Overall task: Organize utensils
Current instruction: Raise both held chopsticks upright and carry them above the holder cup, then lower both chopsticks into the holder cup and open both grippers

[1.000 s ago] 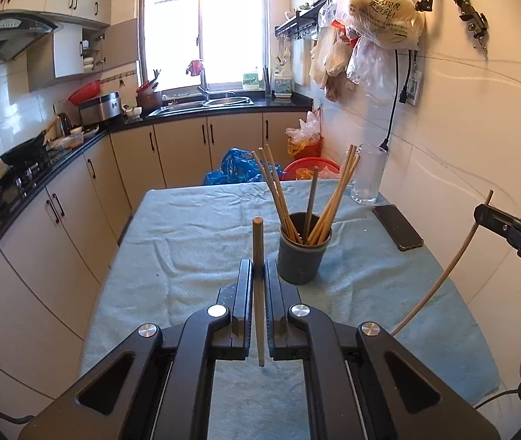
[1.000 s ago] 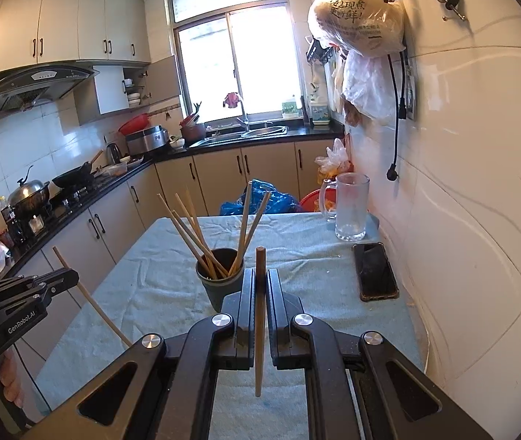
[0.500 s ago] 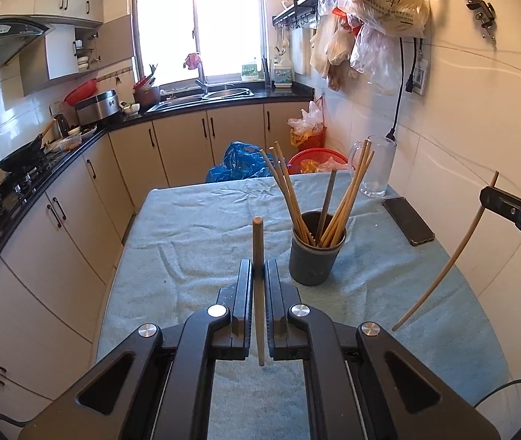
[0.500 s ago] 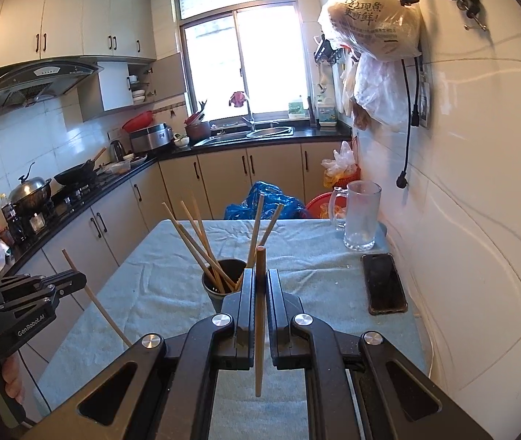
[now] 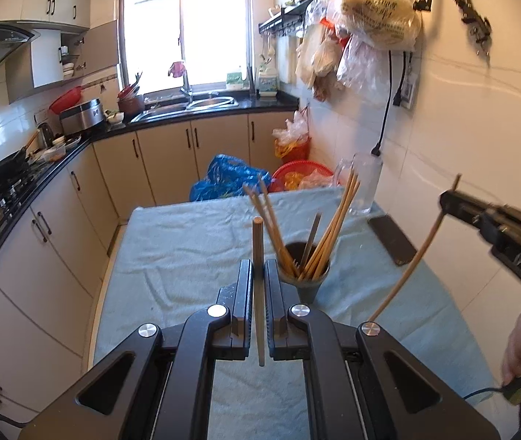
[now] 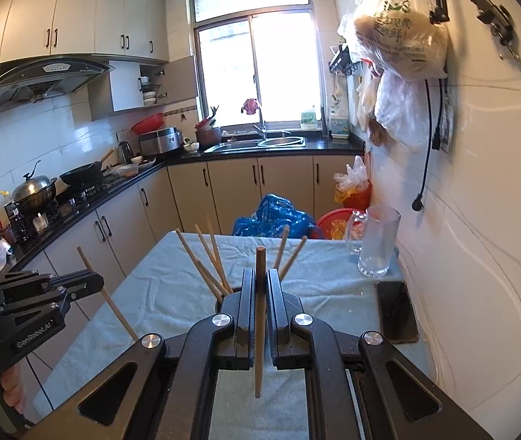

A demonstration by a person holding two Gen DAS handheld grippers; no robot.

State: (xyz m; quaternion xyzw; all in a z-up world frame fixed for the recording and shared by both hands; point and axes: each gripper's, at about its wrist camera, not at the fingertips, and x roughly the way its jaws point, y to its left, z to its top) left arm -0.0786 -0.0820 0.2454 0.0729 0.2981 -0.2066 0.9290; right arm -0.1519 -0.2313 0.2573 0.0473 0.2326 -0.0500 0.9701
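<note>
A dark grey cup (image 5: 307, 286) holding several wooden chopsticks (image 5: 337, 220) stands mid-table on the pale blue cloth (image 5: 172, 249). My left gripper (image 5: 258, 269) is shut on one upright chopstick (image 5: 257, 242), just left of and nearer than the cup. My right gripper (image 6: 259, 278) is shut on another chopstick (image 6: 259, 293); the cup (image 6: 220, 304) sits right behind its fingers, mostly hidden, with sticks (image 6: 201, 260) fanning above. Each view shows the other gripper from the side: the right gripper (image 5: 447, 201) with its slanting stick (image 5: 411, 267), the left gripper (image 6: 95, 280) likewise.
A frosted glass mug (image 6: 376, 242) and a black phone (image 6: 396, 310) lie at the table's right side by the tiled wall. Plastic bags (image 6: 400, 33) hang overhead on the right. Kitchen cabinets and a stove (image 6: 77, 190) run along the left; a blue bag (image 6: 275, 216) lies beyond the table.
Both grippers have risen and moved forward toward the cup, each still clamping its chopstick. The cup now sits closer to both sets of fingers.
</note>
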